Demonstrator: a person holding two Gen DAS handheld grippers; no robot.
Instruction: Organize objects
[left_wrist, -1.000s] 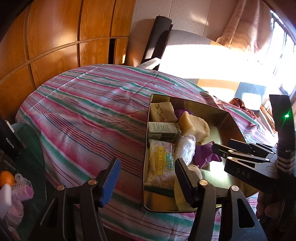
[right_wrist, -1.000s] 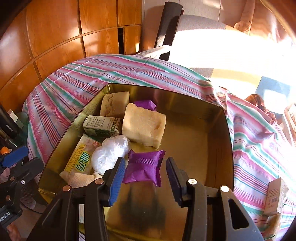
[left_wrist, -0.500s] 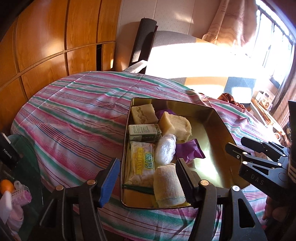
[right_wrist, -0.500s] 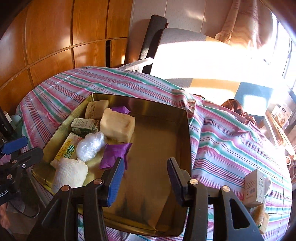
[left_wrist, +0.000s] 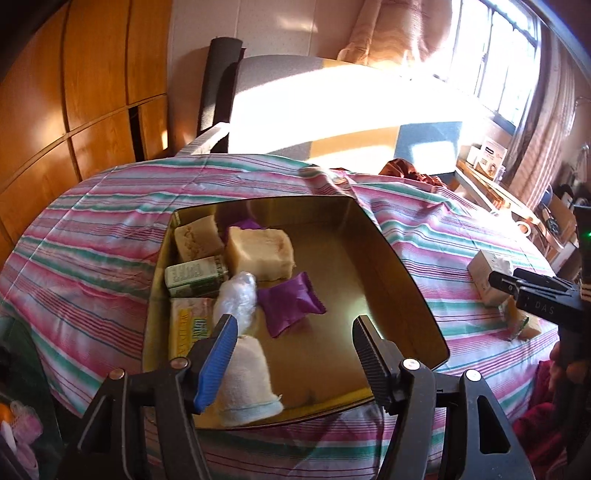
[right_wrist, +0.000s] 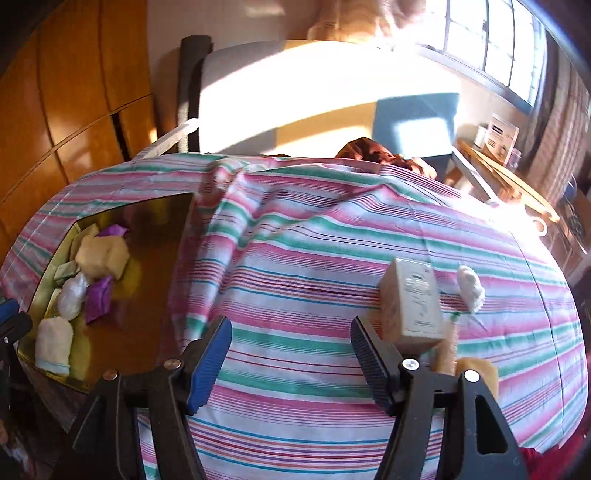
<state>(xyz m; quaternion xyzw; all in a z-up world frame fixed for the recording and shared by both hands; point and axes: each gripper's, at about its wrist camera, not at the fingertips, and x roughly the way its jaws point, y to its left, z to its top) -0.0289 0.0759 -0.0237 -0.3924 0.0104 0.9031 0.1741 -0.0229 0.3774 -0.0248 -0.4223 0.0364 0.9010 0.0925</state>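
Table (right_wrist: 332, 258): covered by a striped cloth; bears everything below.

Tin (left_wrist: 402, 266): gold, open-topped, on the table's left part. Left half filled, right half of the floor bare.

Tin contents, largest first: pale block (left_wrist: 258, 253); smaller block (left_wrist: 195, 240); white roll (left_wrist: 247, 380) at the near edge; yellow packet (left_wrist: 188, 328); green box (left_wrist: 195, 275); clear-wrapped bundle (left_wrist: 236, 299); purple sachet (left_wrist: 291, 302), lying loose just right of the bundle.

Still outside the tin, on the table's right part: carton (right_wrist: 412, 304), upright; tan piece (right_wrist: 476, 373) near it, partly hidden; small white wad (right_wrist: 471, 288) just behind.

Left gripper (left_wrist: 291, 347): fingers apart, nothing between them, hanging over the tin's near edge.

Right gripper (right_wrist: 291, 350): jaws have just been opening and stand wide, empty, over bare cloth, with the carton just beside the right finger.

Step judged: between placements, right gripper going for the next item. Next move calls for shifting right to centre the carton between the fingers, closing on its narrow faces without tipping it, then carrying it to the tin's bare half.
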